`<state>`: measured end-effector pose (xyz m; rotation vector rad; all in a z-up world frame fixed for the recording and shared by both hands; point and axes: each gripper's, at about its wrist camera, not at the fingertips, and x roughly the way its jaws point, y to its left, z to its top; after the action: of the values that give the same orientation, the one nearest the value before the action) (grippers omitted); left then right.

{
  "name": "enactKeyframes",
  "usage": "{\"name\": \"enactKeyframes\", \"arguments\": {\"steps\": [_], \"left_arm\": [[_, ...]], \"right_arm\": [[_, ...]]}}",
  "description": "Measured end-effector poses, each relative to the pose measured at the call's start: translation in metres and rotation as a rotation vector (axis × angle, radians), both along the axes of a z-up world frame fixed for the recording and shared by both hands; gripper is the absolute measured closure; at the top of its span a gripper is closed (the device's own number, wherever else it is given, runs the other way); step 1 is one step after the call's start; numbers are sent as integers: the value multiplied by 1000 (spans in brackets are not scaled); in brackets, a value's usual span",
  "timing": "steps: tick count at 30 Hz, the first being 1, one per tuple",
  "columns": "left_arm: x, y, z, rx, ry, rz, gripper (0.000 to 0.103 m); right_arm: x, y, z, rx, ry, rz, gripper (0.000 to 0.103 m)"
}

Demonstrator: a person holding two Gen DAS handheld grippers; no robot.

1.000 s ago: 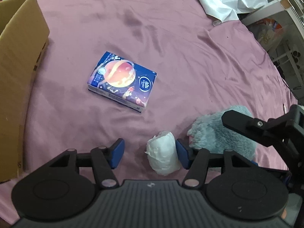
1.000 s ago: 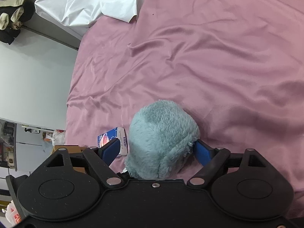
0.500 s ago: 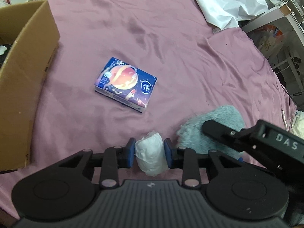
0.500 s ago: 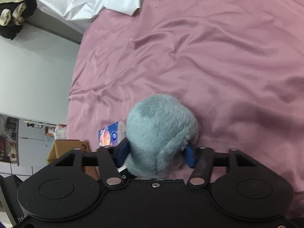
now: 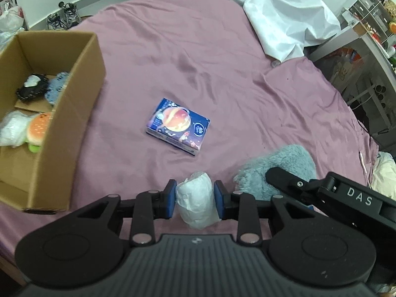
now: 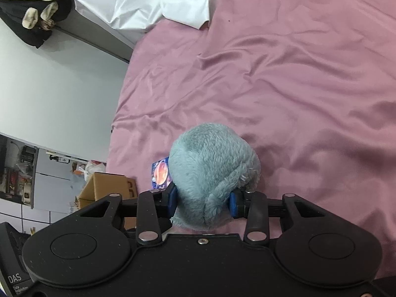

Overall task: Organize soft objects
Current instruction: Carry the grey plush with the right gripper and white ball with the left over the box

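My left gripper is shut on a white soft bundle and holds it above the pink bedsheet. My right gripper is shut on a fluffy grey-blue plush, which also shows in the left wrist view to the right of the bundle. A blue tissue pack with an orange planet picture lies on the sheet ahead. An open cardboard box stands at the left and holds a burger plush, a white toy, a blue one and a black one.
A white sheet is crumpled at the bed's far right. Shelves and a table stand beyond the right edge. Shoes and bags lie on the floor behind the box.
Both grippers have closed, the left on the white bundle, the right on the plush. The left gripper has lifted and pulled back, so the inside of the box shows.
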<state>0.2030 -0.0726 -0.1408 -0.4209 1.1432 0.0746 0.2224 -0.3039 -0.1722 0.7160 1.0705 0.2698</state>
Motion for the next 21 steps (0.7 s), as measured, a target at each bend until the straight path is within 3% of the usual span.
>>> {"name": "enactKeyframes", "arguments": {"steps": [10, 21], "left_arm": [[-22, 20, 35, 13, -64, 44, 72], [-40, 49, 61, 15, -118, 78, 72]], "right_arm": [[-25, 3, 24, 10, -91, 33, 65], [-45, 28, 51, -50, -173, 68, 65]]}}
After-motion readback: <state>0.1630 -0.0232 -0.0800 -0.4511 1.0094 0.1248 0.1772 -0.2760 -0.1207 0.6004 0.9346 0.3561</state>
